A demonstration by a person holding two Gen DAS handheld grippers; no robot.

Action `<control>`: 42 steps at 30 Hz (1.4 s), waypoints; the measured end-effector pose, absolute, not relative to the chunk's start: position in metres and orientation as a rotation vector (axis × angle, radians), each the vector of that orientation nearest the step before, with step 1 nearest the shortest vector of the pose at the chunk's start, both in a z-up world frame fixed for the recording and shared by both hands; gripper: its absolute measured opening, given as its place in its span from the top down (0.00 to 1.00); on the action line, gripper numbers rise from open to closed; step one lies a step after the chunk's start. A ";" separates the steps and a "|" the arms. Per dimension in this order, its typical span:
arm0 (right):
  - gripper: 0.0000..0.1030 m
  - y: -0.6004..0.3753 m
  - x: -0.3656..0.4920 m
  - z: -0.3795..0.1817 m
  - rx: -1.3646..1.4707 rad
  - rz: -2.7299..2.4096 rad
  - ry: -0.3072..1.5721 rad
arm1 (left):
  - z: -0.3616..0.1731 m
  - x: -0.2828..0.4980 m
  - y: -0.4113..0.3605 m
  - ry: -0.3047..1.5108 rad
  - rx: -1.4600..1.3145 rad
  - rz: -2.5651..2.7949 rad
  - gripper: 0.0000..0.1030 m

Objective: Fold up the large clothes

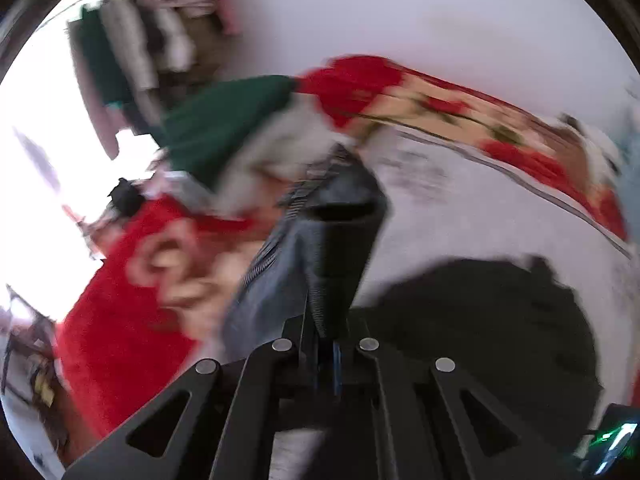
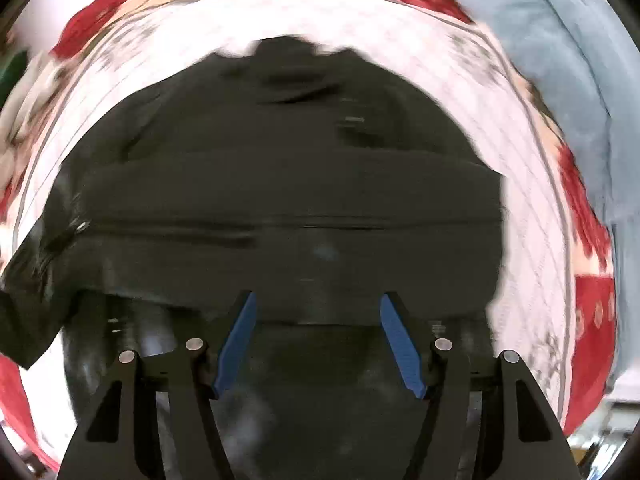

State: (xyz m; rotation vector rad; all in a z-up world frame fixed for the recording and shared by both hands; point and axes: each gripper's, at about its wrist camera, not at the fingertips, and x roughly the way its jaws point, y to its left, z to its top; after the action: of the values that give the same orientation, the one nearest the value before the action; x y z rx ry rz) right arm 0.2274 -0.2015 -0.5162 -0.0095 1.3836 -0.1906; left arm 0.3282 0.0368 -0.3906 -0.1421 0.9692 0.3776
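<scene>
While both views are smeared by motion blur, the main things can be made out.

Left hand-held gripper [image 1: 340, 216]: its fingers are pressed together on a fold of dark fabric with a zipper running along it; the cloth drapes over the fingertips and hangs down to their left.

Right hand-held gripper [image 2: 316, 320]: its blue pads [image 2: 236, 344] stand spread wide apart, with nothing between them; it hovers just above the near edge of the garment.

Dark jacket [image 2: 280, 184]: lies spread across the bed, collar at the far side, a zipper line running crosswise through the middle, one corner flapped out at the left. In the left wrist view its bulk shows as a dark mass [image 1: 480, 320] at the lower right.

Bed cover [image 2: 532, 184]: white quilted centre with a red floral border, under the jacket.

Green cloth [image 1: 228, 124]: lies beyond the left gripper, beside the red border.

Light blue fabric [image 2: 560, 60]: at the far right, past the cover's edge.
</scene>
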 end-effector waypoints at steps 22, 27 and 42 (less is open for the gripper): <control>0.36 -0.437 0.205 -0.540 0.395 -0.328 1.458 | -0.501 0.353 -0.205 1.381 -0.131 -0.035 0.42; 0.36 -0.442 0.210 -0.530 0.591 -0.241 1.415 | -0.470 0.345 -0.171 1.306 -0.143 0.093 0.00; 0.39 -0.340 0.306 -0.597 0.541 0.001 1.484 | -0.508 0.337 -0.061 1.354 -0.006 0.452 0.00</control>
State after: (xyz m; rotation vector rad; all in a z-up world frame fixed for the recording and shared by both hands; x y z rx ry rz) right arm 0.3061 -0.3396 -0.5970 0.5409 1.4840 0.0015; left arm 0.3372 -0.0615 -0.5085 -0.0063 1.3538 0.4520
